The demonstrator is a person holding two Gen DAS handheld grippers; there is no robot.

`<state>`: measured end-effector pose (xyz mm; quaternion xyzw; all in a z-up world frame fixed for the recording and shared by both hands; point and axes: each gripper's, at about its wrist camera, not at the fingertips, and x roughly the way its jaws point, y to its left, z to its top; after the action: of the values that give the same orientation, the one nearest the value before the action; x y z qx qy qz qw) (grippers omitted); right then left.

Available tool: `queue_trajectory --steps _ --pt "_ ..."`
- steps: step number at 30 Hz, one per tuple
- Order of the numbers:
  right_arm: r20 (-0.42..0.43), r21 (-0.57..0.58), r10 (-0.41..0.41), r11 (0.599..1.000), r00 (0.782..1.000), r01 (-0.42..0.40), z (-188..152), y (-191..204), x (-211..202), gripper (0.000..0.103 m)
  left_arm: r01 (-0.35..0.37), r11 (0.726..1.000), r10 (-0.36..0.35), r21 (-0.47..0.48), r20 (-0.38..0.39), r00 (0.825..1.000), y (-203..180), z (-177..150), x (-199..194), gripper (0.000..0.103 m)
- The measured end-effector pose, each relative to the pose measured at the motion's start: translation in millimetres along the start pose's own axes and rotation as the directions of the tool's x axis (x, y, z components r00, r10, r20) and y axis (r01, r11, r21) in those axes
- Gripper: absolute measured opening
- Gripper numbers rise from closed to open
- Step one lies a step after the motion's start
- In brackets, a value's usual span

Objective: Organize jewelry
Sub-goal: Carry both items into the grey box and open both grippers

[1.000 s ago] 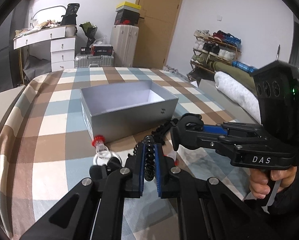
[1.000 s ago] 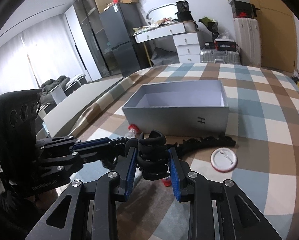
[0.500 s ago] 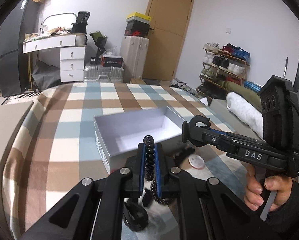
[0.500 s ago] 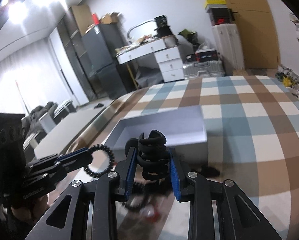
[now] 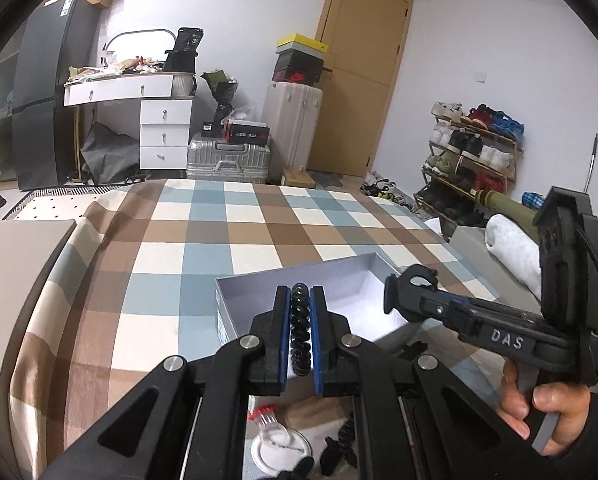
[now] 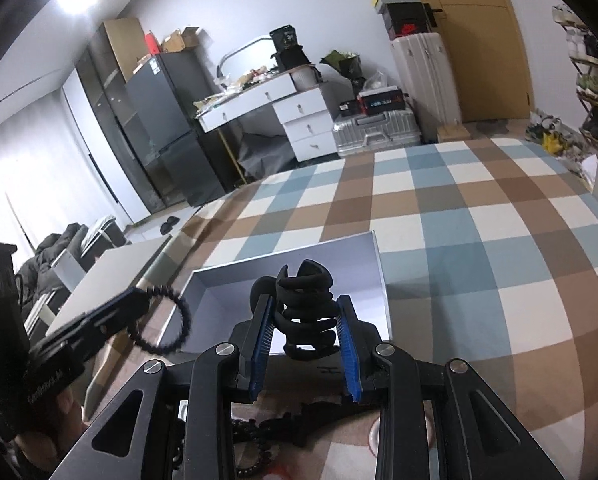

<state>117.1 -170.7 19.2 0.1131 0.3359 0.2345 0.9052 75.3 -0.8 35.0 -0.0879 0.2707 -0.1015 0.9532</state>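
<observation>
My left gripper (image 5: 300,294) is shut on a black beaded bracelet (image 5: 300,332), which stands edge-on between the blue pads. Seen from the right wrist view, the bracelet (image 6: 167,320) hangs as a loop from the left gripper (image 6: 139,300), beside the box's left wall. My right gripper (image 6: 304,300) is shut on a black claw hair clip (image 6: 305,312), held above the near edge of the open grey box (image 6: 381,276). In the left wrist view the right gripper (image 5: 409,288) hovers over the box's white inside (image 5: 351,304).
The box stands on a checked bed cover (image 5: 203,240). In front of the box lie a white round badge (image 5: 279,446), a small red-capped bottle (image 5: 265,414) and black beaded pieces (image 6: 259,436). A hand (image 5: 539,412) holds the right gripper's handle.
Both grippers have risen and moved forward with their loads, from low over the cover in front of the box to above its near edge. The views have tilted upward.
</observation>
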Motion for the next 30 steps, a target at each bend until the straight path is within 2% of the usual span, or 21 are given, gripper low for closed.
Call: queue_trajectory --steps 6,8,11,19,23,26,30 --pt "-0.024 0.009 -0.004 1.0 1.0 0.004 0 -2 2 0.03 -0.034 0.999 0.035 0.006 -0.041 0.999 3 -1 17 0.005" --pt "-0.037 0.013 0.016 1.0 0.999 -0.016 -1 -1 0 0.03 -0.047 0.999 0.047 0.009 -0.046 0.998 6 -1 20 0.005" --pt "-0.083 0.076 0.117 0.991 0.99 -0.111 -2 -4 2 0.03 -0.064 0.998 0.064 0.003 -0.048 0.997 13 0 24 0.005" --pt "-0.104 0.089 0.147 0.986 0.984 -0.138 -2 1 3 0.03 -0.083 0.996 0.084 0.016 -0.066 0.994 20 4 38 0.005" --pt "-0.116 0.098 0.201 0.977 0.973 -0.19 -3 3 6 0.03 -0.084 0.996 0.085 0.022 -0.08 0.993 20 6 43 0.005" --pt "-0.104 0.08 0.162 0.985 0.981 -0.155 -2 3 6 0.03 -0.059 0.998 0.061 0.019 -0.096 0.994 17 4 41 0.005" --pt "-0.11 0.11 0.165 0.982 0.98 -0.153 -2 -3 8 0.032 -0.047 0.999 0.049 0.02 -0.091 0.995 10 2 32 0.005"
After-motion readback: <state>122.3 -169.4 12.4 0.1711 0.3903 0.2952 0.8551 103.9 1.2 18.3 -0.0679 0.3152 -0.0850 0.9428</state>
